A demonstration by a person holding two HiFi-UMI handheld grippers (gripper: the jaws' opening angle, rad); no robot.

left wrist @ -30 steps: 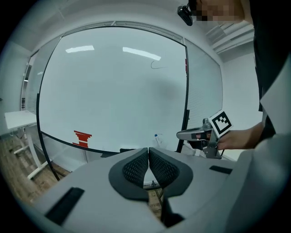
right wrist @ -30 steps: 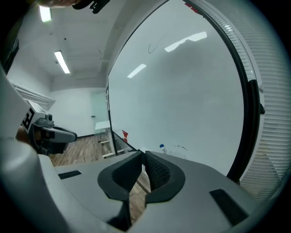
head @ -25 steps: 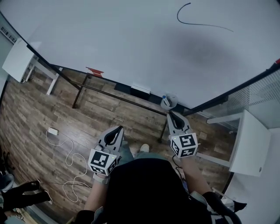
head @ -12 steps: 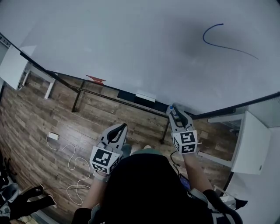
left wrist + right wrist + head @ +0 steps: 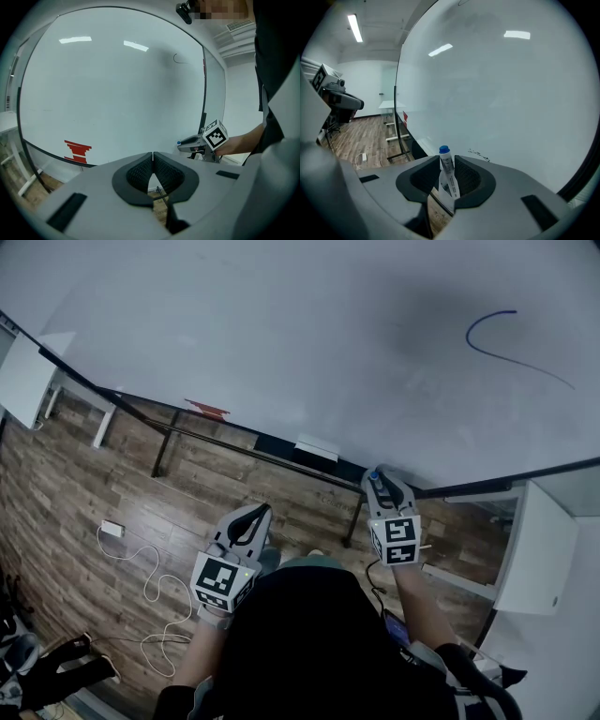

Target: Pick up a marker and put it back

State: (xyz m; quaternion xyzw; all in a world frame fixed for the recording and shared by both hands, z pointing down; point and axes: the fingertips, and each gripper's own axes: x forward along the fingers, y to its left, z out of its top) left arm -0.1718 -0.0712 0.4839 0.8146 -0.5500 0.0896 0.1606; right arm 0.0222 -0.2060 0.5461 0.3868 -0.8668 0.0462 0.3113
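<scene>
A white marker [image 5: 446, 168] with a blue cap stands upright between the jaws of my right gripper [image 5: 447, 159]. The jaws stand apart around it with the pads close on either side, and its lower end is hidden behind them. In the head view the right gripper [image 5: 379, 482] reaches to the ledge under the whiteboard [image 5: 281, 324], with the marker's blue cap [image 5: 375, 474] at its tip. My left gripper [image 5: 153, 154] is shut and empty. It hangs over the wooden floor, left of the right one, as the left gripper [image 5: 247, 519] in the head view shows.
A curved blue line [image 5: 511, 334] is drawn on the board's right part and a red mark [image 5: 208, 409] sits at its lower edge. A white block [image 5: 316, 448] lies on the ledge. White tables [image 5: 534, 549] stand right and far left, and a cable [image 5: 141, 568] lies on the floor.
The head view has tilted, so the drawn line sits lower in the picture. The right gripper stays at the ledge, with the blue cap now at its tips. The left gripper has barely moved.
</scene>
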